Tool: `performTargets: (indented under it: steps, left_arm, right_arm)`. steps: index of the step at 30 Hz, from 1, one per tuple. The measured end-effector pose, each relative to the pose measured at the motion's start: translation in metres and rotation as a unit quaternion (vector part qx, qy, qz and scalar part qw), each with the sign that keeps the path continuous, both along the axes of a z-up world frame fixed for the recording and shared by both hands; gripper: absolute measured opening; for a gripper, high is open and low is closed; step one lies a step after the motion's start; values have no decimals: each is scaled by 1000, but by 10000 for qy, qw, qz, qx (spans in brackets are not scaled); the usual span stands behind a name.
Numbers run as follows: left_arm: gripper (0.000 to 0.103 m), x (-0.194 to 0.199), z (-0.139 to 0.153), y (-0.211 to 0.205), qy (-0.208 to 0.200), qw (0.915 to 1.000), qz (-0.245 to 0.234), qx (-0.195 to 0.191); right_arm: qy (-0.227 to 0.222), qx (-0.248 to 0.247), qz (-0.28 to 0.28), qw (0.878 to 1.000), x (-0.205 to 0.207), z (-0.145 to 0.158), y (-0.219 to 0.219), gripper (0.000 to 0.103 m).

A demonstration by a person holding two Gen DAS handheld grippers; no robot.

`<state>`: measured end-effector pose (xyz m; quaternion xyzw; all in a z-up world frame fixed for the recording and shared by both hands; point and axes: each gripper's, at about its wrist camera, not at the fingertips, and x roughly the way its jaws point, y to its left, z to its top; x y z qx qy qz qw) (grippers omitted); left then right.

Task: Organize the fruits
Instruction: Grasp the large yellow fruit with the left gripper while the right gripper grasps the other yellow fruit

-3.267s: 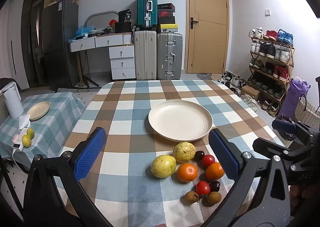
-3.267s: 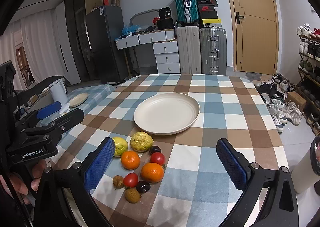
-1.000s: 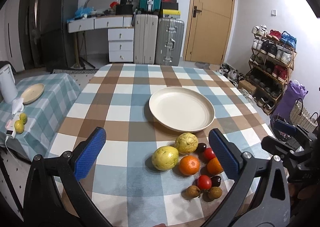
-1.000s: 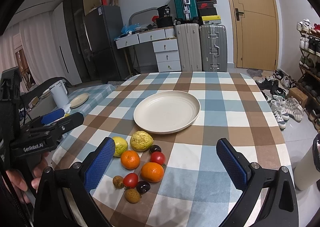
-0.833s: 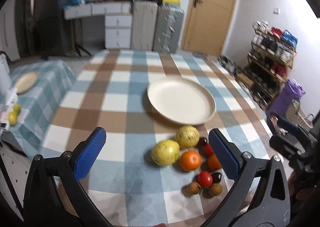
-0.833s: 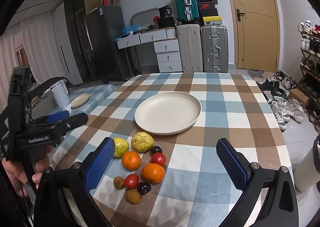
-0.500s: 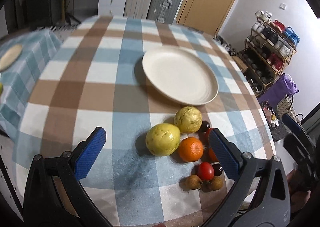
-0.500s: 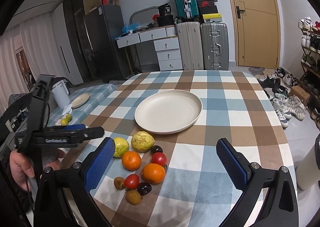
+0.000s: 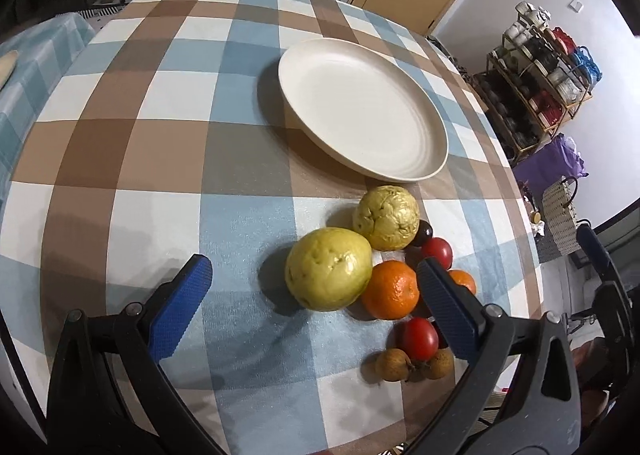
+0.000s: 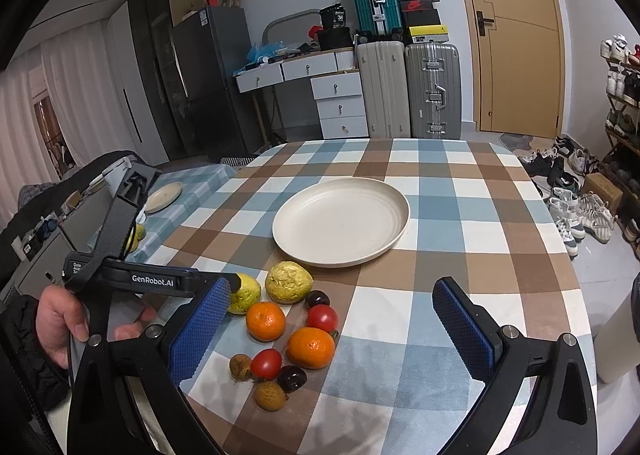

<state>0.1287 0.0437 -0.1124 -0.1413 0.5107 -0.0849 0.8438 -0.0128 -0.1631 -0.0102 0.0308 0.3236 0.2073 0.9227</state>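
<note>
An empty cream plate sits mid-table on the checked cloth. In front of it is a cluster of fruit: a smooth green guava, a wrinkled yellow guava, two oranges, two tomatoes, dark cherries and brown longans. My left gripper is open, low over the cloth, with the green guava between its blue pads and untouched. My right gripper is open and empty, hovering behind the same cluster. The plate lies beyond it.
A hand holds the left gripper at the table's left side. A low side table on the left carries a small plate and green fruit. Suitcases, drawers and a door stand behind. A shoe rack is on the right.
The left gripper has tipped downward and moved in close to the fruit, so the green guava now sits between its open fingers. The right gripper has barely moved.
</note>
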Motion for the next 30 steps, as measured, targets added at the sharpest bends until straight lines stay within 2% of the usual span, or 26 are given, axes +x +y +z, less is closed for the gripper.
performTargets:
  steps: [10,12,14,20,30]
  left_arm:
    - [95,9,-22,1,385,9988,81,-306]
    - [86,11,-22,0,346,9990,91,-266]
    - [83,12,-22,-1,334,9991,85,-253]
    - [48,11,-19,-7,298,9981,-132,-524]
    - [47,5,-15,-5,197,9975,-142,-662]
  right_arm:
    - [-45,22,43,10000,-2,2,3,103]
    - [-44,14,30,10000,-3,2,2,103]
    - [-43,30,23,10000,-3,2,2,103]
    - [-38,23,25,10000,-2,2,2,103]
    - [15,-8,9,10000,-2,1,-2,103]
